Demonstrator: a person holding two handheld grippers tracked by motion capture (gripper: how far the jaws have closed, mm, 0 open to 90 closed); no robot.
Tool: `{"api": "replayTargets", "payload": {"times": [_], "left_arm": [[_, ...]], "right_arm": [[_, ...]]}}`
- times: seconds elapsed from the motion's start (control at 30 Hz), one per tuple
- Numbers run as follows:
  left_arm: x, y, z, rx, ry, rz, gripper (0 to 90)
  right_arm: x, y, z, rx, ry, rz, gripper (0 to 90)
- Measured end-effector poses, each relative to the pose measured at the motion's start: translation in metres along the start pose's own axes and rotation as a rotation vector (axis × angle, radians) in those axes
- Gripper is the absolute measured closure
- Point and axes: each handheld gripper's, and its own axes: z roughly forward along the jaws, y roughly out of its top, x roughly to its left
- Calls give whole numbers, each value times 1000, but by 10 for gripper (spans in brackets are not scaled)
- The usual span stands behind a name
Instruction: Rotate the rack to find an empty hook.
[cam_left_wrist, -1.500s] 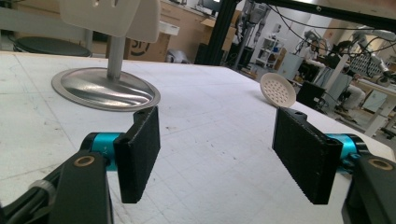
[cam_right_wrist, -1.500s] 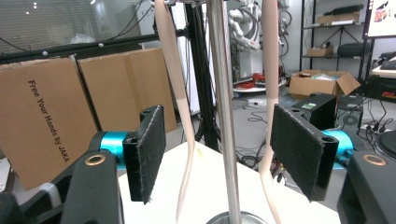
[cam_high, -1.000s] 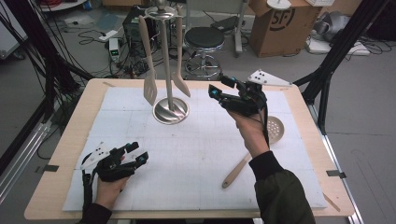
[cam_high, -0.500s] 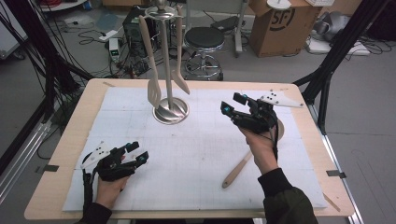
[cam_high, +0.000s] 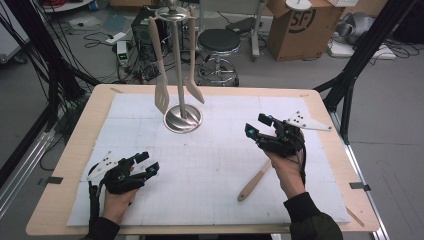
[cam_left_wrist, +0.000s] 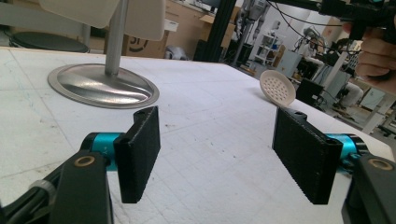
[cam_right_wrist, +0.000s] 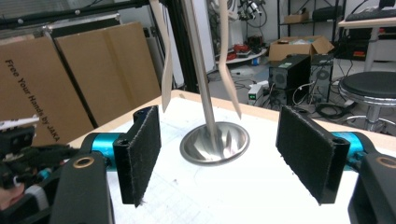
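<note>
Two utensils are hung on the metal stand (cam_high: 182, 118) at the back of the worktop (cam_high: 85, 135): a slotted spatula (cam_high: 161, 95) and a plain wooden spatula (cam_high: 194, 87), both with the long axis pretty much vertical, handles up at the hooks and blades pointed down just above the round base. A third one, the slotted spoon (cam_high: 254, 181), is laid flat on the white mat (cam_high: 200, 165) near the right hand, its long axis on a diagonal, handle end aimed toward the person's edge and the other end run up under the hand, so that bit is hidden in the high view; the perforated round head (cam_left_wrist: 277, 87) is picked up in the left gripper view, tipped up on edge. The right gripper (cam_high: 260, 130) is held above the mat just beside the spoon, fingers spread wide with nothing between them, and they've just been opened a touch further; through its own camera the stand's base (cam_right_wrist: 215, 142) is framed right between the fingers (cam_right_wrist: 140, 158). The left gripper (cam_high: 142, 164) is rested low near the front left of the mat, well apart from the spoon, fingers (cam_left_wrist: 137, 151) also set wide and nothing gripped.
</note>
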Motion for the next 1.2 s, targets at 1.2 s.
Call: {"api": "replayTargets", "payload": {"times": [1.2], "left_arm": [[1, 0, 2, 0, 16, -7, 328]], "right_arm": [[-10, -62, -41, 99, -53, -19, 285]]}}
